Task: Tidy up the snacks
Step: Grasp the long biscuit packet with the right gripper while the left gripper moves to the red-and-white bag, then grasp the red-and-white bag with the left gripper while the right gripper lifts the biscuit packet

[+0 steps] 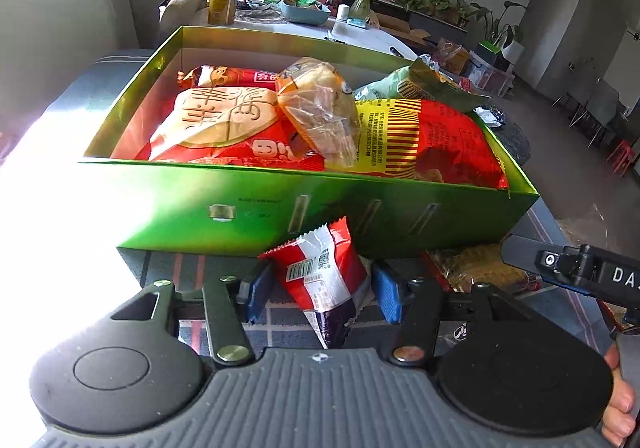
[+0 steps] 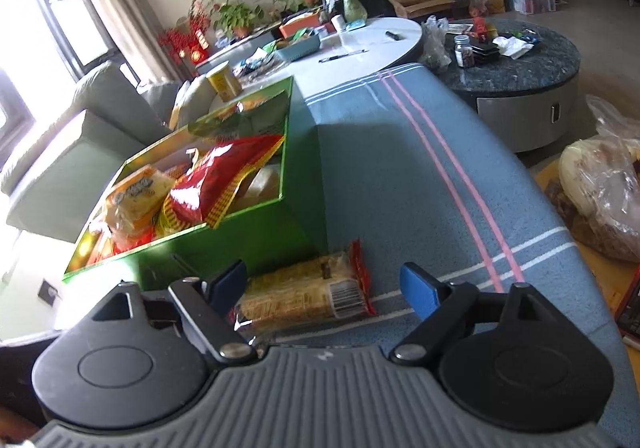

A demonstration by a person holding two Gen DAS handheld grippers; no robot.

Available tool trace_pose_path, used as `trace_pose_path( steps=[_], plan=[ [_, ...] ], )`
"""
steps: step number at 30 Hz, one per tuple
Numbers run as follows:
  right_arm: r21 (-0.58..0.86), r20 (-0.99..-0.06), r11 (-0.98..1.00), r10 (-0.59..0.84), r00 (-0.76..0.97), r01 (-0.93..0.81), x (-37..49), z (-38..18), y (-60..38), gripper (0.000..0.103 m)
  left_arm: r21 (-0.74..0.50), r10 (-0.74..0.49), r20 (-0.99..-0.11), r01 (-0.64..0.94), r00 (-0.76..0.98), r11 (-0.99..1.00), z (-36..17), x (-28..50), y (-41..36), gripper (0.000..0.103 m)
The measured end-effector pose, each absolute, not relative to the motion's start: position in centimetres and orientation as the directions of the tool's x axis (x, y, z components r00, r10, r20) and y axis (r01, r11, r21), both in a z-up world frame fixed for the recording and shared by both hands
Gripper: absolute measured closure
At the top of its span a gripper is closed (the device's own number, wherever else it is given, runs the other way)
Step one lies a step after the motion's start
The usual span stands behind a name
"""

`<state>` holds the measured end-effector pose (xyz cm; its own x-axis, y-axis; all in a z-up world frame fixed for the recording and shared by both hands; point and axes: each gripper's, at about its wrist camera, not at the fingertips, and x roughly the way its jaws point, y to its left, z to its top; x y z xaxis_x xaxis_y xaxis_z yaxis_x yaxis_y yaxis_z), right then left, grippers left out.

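Left claw (image 1: 320, 290) is clamped on the red-and-white snack packet (image 1: 326, 280), held just short of the green box (image 1: 240, 204) for dropping in. Right claw (image 2: 326, 292) sits apart, straddling the yellow cracker pack (image 2: 308, 290) on the counter (image 2: 400, 168), likely next.

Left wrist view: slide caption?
Left gripper closed on a red-and-white snack packet before the full green box.

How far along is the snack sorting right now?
Done: several bags already lie in the green box. In hand: the left gripper is shut on a red-and-white packet. Left: the cracker pack on the cloth, between the right gripper's open jaws.
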<state>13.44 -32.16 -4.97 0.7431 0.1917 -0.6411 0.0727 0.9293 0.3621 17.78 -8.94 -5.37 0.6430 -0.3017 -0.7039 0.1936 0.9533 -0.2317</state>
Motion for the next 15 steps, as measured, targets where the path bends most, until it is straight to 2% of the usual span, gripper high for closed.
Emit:
trace_pose_path(
  steps=[5, 15],
  plan=[
    [0.283, -0.666, 0.959, 0.174, 0.725, 0.029, 13.9, -5.4, -30.5, 0.024, -0.244, -0.310, -0.687, 0.194, 0.657, 0.950, -4.8, 16.9, -7.6, 0.052],
    [0.251, -0.702, 0.968, 0.176, 0.690, 0.009, 14.2, -5.5, -28.2, 0.024, -0.260, -0.299, -0.646, 0.166, 0.702, 0.951, -3.4, 15.3, -4.4, 0.053]
  ],
)
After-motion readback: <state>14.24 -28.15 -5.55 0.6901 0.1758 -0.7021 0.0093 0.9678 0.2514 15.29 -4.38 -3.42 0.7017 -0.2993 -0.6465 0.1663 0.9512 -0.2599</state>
